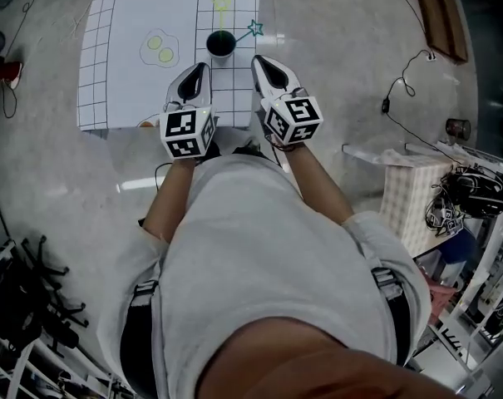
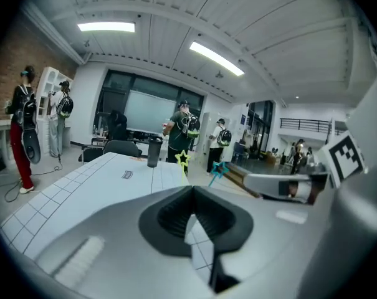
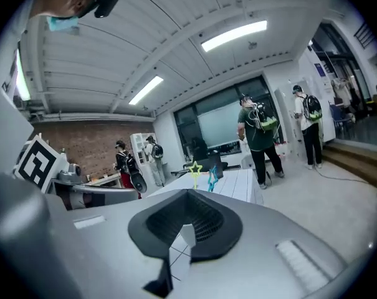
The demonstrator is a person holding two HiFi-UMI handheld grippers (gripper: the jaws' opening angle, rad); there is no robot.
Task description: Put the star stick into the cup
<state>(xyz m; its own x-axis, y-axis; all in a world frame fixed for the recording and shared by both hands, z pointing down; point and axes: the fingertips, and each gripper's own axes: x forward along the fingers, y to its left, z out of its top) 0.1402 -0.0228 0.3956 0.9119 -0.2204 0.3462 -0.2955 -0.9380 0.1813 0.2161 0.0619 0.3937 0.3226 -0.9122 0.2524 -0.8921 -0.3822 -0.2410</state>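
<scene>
1. Just ahead of both tongs, the cup [image 1: 220, 45] on the gridded mat [image 1: 126, 65] holds 2 sticks, a yellow star stick [image 1: 222, 7] and a teal star stick [image 1: 254, 29]; the task looks complete.
2. Left tongs [image 1: 199, 67] and right tongs [image 1: 262, 60] are clenched and empty, near the cup, which stands between and beyond their tips.

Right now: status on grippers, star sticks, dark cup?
Left gripper shut, empty; right gripper shut, empty. Yellow star stick and teal star stick both stand in dark round cup. Only white gridded mat between.
</scene>
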